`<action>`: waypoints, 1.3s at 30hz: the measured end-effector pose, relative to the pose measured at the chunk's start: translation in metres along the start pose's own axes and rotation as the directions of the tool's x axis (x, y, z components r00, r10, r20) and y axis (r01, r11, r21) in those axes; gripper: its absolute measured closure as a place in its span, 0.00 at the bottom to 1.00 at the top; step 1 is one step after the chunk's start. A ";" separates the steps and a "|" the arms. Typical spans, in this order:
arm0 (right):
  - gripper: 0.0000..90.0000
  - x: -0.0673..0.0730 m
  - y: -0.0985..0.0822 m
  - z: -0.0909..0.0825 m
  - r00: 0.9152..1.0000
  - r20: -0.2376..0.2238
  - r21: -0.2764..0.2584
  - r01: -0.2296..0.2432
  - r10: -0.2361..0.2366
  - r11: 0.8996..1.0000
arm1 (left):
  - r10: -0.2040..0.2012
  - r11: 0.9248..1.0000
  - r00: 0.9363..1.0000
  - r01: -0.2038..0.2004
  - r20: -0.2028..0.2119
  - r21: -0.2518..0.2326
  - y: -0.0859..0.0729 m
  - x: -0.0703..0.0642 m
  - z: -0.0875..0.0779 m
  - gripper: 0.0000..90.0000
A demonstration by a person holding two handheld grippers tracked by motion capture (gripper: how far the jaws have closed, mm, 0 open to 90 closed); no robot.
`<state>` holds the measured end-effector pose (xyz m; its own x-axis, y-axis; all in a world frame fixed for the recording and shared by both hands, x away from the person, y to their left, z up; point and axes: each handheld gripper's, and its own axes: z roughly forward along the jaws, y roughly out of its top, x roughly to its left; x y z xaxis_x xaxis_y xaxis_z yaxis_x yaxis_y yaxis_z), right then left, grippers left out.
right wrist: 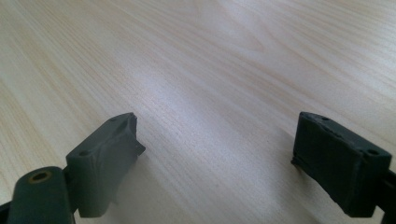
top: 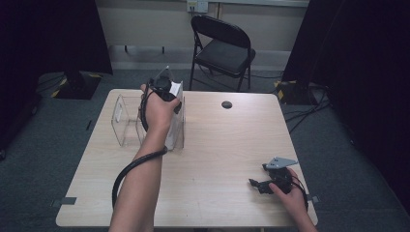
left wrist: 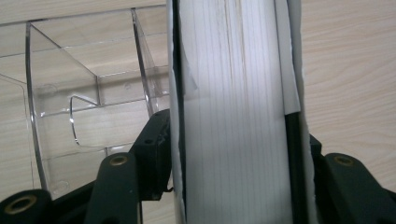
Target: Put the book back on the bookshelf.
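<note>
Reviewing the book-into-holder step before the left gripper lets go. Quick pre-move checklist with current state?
1. Book between the jaws of the left gripper: ok, a pad on each cover.
2. Book upright: ok, it stands on end at the right end of the clear acrylic holder.
3. Book seated fully inside a compartment: cannot tell; the hand covers the base.
4. Holder's left compartments free: ok, nothing in them.
5. Right gripper out of the way: ok, jaws open, low over the table near its right corner.
</note>
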<state>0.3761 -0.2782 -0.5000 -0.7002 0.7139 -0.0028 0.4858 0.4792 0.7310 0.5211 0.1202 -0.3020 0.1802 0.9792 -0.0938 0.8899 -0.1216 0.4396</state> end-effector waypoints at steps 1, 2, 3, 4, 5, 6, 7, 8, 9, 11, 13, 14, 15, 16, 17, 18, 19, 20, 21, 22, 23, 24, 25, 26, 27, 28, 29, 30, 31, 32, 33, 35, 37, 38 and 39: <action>0.14 0.000 0.000 0.000 1.000 -0.001 0.000 0.001 -0.001 1.000 | 0.004 1.000 1.000 -0.004 0.008 0.001 0.000 0.001 0.000 0.50; 0.14 0.000 0.000 0.000 1.000 -0.001 0.000 0.000 0.000 1.000 | -0.005 1.000 1.000 0.005 0.009 -0.002 -0.001 0.000 -0.001 0.50; 0.14 0.000 0.000 0.000 1.000 0.000 0.000 0.000 0.000 1.000 | 0.005 1.000 1.000 -0.005 0.014 0.000 -0.001 0.001 -0.002 0.50; 0.14 0.000 0.000 0.000 1.000 0.000 0.000 0.000 0.000 1.000 | 0.006 1.000 1.000 -0.006 0.014 0.000 -0.002 0.001 -0.002 0.50; 0.14 0.000 0.000 0.000 1.000 0.000 -0.001 0.001 -0.001 1.000 | 0.013 1.000 1.000 -0.013 0.015 -0.002 -0.002 0.002 -0.003 0.50; 0.14 0.000 0.000 0.000 1.000 0.000 0.000 0.000 0.000 1.000 | 0.009 1.000 1.000 -0.009 0.016 -0.004 -0.003 0.001 -0.003 0.50; 0.14 0.000 0.000 0.000 1.000 0.000 0.000 0.000 0.000 1.000 | 0.012 1.000 1.000 -0.012 0.018 -0.003 -0.004 0.001 -0.004 0.49; 0.14 0.000 0.000 0.000 1.000 0.000 0.000 0.000 0.000 1.000 | 0.009 1.000 1.000 -0.008 0.023 -0.008 -0.004 0.001 -0.005 0.49; 0.14 0.000 0.000 0.000 1.000 0.000 0.000 0.000 0.000 1.000 | 0.021 1.000 0.999 -0.021 0.024 -0.008 -0.005 0.002 -0.005 0.49; 0.14 0.000 0.000 0.000 1.000 -0.001 0.000 0.000 0.000 1.000 | 0.011 1.000 1.000 -0.011 0.027 -0.013 -0.006 0.002 -0.007 0.49; 0.14 0.000 0.000 0.000 1.000 0.000 -0.001 0.001 -0.001 1.000 | 0.009 1.000 0.999 -0.009 0.039 -0.010 -0.008 0.003 -0.008 0.48; 0.14 0.000 0.000 0.000 1.000 -0.001 0.000 0.001 -0.001 1.000 | 0.007 1.000 0.999 -0.007 0.037 -0.008 -0.008 0.003 -0.009 0.48; 0.14 0.000 0.000 0.000 1.000 -0.001 0.000 0.000 0.000 1.000 | 0.012 1.000 0.999 -0.012 0.042 -0.003 -0.009 0.003 -0.010 0.48; 0.14 0.000 0.000 0.000 1.000 -0.001 0.000 0.000 0.000 1.000 | 0.017 1.000 0.999 -0.017 0.046 0.000 -0.010 0.003 -0.011 0.48; 0.14 0.000 0.000 0.000 1.000 -0.001 0.000 0.000 0.000 1.000 | 0.015 1.000 0.999 -0.015 0.039 -0.001 -0.010 0.003 -0.012 0.48; 0.14 0.000 0.000 0.000 1.000 0.000 0.000 0.000 0.000 1.000 | 0.017 1.000 0.999 -0.017 0.042 0.000 -0.011 0.003 -0.012 0.48; 0.14 0.000 0.000 0.000 1.000 -0.002 0.000 0.001 -0.001 1.000 | 0.021 1.000 0.999 -0.021 0.042 0.003 -0.011 0.003 -0.013 0.48; 0.14 0.000 0.000 0.000 1.000 -0.002 0.000 0.001 -0.001 1.000 | 0.017 1.000 0.999 -0.017 0.044 -0.002 -0.012 0.002 -0.013 0.48; 0.14 0.000 0.000 0.000 1.000 -0.001 0.000 0.002 -0.002 1.000 | 0.030 1.000 0.999 -0.030 0.043 0.001 -0.012 0.003 -0.014 0.48; 0.14 0.000 0.000 0.000 1.000 -0.001 0.000 0.002 -0.002 1.000 | 0.030 1.000 0.999 -0.030 0.043 0.003 -0.013 0.002 -0.014 0.48; 0.14 0.000 0.000 0.000 1.000 -0.001 -0.001 0.001 -0.001 1.000 | 0.025 1.000 0.999 -0.025 0.044 0.004 -0.014 0.002 -0.015 0.47; 0.14 0.000 0.000 0.000 1.000 -0.001 0.000 0.000 0.000 1.000 | 0.031 1.000 0.998 -0.031 0.047 0.006 -0.015 0.002 -0.015 0.47; 0.14 0.000 0.000 0.000 1.000 -0.001 0.000 0.001 -0.001 1.000 | 0.031 0.999 0.998 -0.031 0.049 0.008 -0.016 0.002 -0.016 0.47; 0.14 0.000 0.000 0.000 1.000 -0.001 0.000 0.002 -0.002 1.000 | 0.033 0.999 0.998 -0.033 0.053 0.003 -0.017 0.003 -0.017 0.47; 0.14 0.000 0.000 0.000 1.000 -0.001 0.000 0.000 0.000 1.000 | 0.030 1.000 0.998 -0.031 0.054 0.003 -0.017 0.003 -0.018 0.47; 0.14 0.000 0.000 0.000 1.000 -0.002 0.000 0.001 -0.001 1.000 | 0.034 0.999 0.998 -0.034 0.057 0.002 -0.018 0.004 -0.018 0.47; 0.14 0.000 0.000 0.000 1.000 -0.001 0.000 0.002 -0.002 1.000 | 0.035 0.999 0.998 -0.035 0.061 -0.003 -0.018 0.004 -0.019 0.47; 0.14 0.000 0.000 0.000 1.000 -0.001 0.000 0.002 -0.002 1.000 | 0.033 0.999 0.997 -0.033 0.066 -0.004 -0.019 0.004 -0.020 0.47; 0.14 0.000 0.000 0.000 1.000 -0.001 0.000 0.002 -0.002 1.000 | 0.033 0.999 0.997 -0.032 0.073 -0.004 -0.019 0.005 -0.020 0.47; 0.14 0.000 0.000 0.000 1.000 -0.001 0.000 0.002 -0.002 1.000 | 0.034 0.999 0.996 -0.034 0.078 -0.004 -0.019 0.005 -0.020 0.46; 0.14 0.000 0.000 0.000 1.000 -0.001 0.000 0.001 -0.001 1.000 | 0.034 0.999 0.996 -0.034 0.078 -0.007 -0.020 0.005 -0.021 0.46; 0.14 0.000 0.000 0.000 1.000 -0.001 0.000 0.002 -0.002 1.000 | 0.036 0.999 0.996 -0.035 0.087 -0.006 -0.021 0.005 -0.021 0.45; 0.14 0.000 0.000 0.000 1.000 -0.001 0.000 0.002 -0.002 1.000 | 0.043 0.999 0.995 -0.042 0.087 -0.009 -0.023 0.006 -0.021 0.45; 0.14 0.000 0.000 0.000 1.000 -0.001 0.000 0.002 -0.002 1.000 | 0.044 0.999 0.995 -0.043 0.090 -0.009 -0.023 0.006 -0.021 0.45; 0.14 0.000 0.000 0.000 1.000 -0.001 -0.001 0.002 -0.002 1.000 | 0.043 0.999 0.995 -0.041 0.093 -0.016 -0.024 0.005 -0.021 0.45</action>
<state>0.3763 -0.2784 -0.5000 -0.7020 0.7121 -0.0035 0.4839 0.4806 0.7314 0.4914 0.1316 -0.2943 0.2562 0.9536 -0.1579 0.8750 -0.1594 0.4571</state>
